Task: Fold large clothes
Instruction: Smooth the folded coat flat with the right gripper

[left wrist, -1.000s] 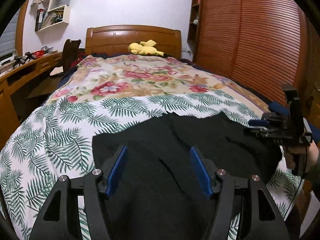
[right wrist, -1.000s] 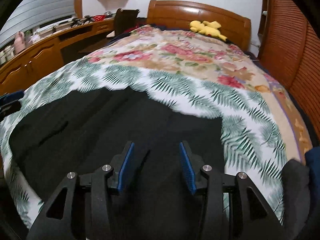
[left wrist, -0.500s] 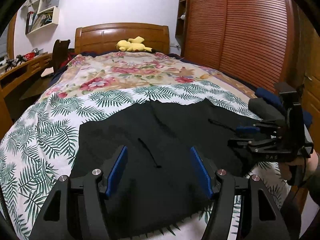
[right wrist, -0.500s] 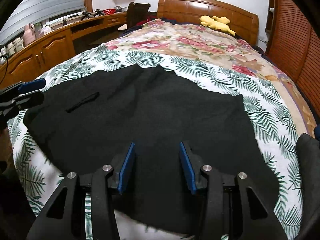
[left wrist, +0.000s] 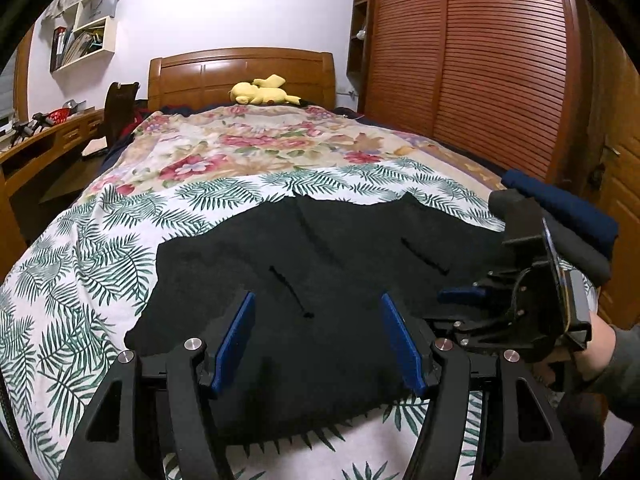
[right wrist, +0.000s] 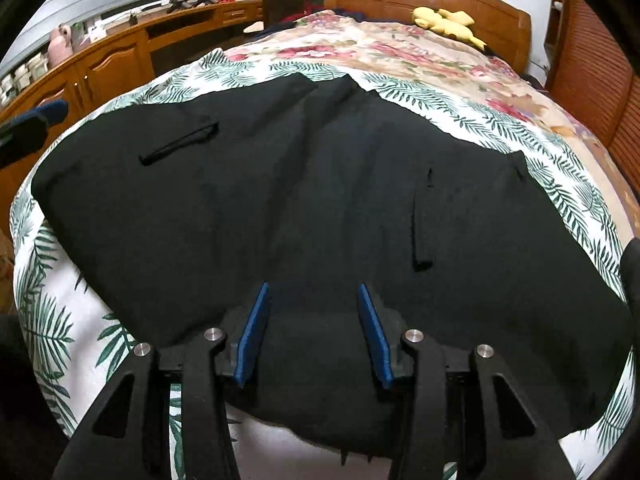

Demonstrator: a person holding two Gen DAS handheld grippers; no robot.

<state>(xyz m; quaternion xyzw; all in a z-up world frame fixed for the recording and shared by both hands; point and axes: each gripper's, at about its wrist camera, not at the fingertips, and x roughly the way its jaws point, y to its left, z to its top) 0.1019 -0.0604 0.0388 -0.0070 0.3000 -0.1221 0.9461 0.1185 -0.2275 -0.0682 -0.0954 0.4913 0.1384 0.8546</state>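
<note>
Across bed, black garment spread flat, long axis sideways; near hem under both jaws, released, empty; right gripper lower, closer.

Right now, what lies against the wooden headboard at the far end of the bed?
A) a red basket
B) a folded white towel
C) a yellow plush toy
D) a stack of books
C: a yellow plush toy lies at the top of the bed, right in front of the headboard, well beyond the black garment spread near the foot.
</note>
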